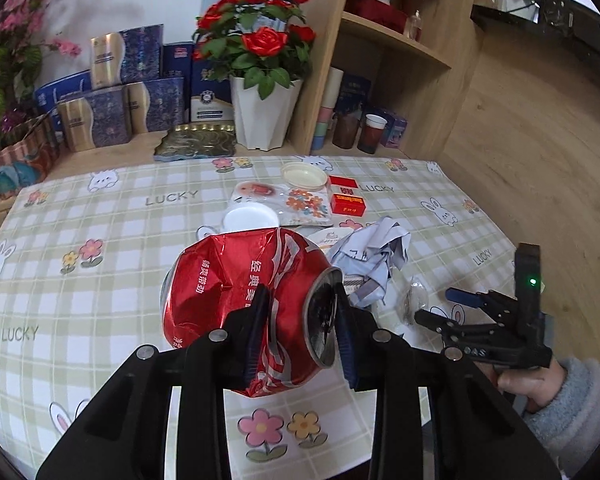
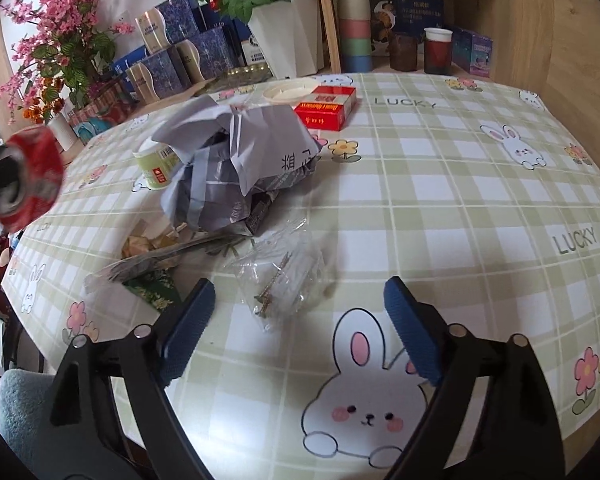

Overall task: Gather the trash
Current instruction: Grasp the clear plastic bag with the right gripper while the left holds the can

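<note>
1. The crushed red can is gripped in the left gripper jaws, above the desk.
2. The right gripper jaws are held open around the clear plastic bag, not pressing it.
3. Closure on the bag is judged next.

table | crumpled paper, red box, plastic bag
</note>
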Available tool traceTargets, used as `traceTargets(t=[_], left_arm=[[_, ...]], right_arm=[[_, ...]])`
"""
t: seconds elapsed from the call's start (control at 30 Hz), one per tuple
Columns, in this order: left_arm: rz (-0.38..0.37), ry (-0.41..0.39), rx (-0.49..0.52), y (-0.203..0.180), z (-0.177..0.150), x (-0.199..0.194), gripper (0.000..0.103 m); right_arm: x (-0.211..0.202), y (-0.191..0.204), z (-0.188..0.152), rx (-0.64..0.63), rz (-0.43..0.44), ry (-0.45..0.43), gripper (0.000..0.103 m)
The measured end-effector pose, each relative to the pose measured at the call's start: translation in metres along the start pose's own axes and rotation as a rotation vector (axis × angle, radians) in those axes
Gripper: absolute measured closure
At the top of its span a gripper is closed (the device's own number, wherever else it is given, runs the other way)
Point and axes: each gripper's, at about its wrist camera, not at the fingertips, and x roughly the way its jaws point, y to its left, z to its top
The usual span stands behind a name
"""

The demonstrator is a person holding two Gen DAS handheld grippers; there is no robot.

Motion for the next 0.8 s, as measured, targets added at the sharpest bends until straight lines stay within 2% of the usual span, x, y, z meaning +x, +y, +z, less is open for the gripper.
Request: traceTargets(t=[0.17,0.33,0.47,0.63,0.8], left_arm=[[0.004,-0.005,-0.027,0.012,-0.014,-0.019,0.072],[0.0,-0.001,-0.046,0.016,-0.027,-0.031,0.072],[-0.005,0.004,-0.06,0.017,-0.034,-0.036,0.072],[-0.014,0.008,-0.069,0.014,-0.044,-0.045,0.072],[-0.021,0.014,-0.075,0.008,-0.058,-0.058,0.072]], right_arm=[[0.016,0.0,0.005,0.049,0.003,0.023,0.035],[0.025,0.0,0.007,0.079,0.002,0.038,0.042],[0.024,0.001,0.008,0.074,0.0,0.046,0.056],[0.011,0.002,0.004,0.07,0.015,0.032,0.064],[-0.013,0.006,-0.004,0.063,0.033,0.008,0.066]])
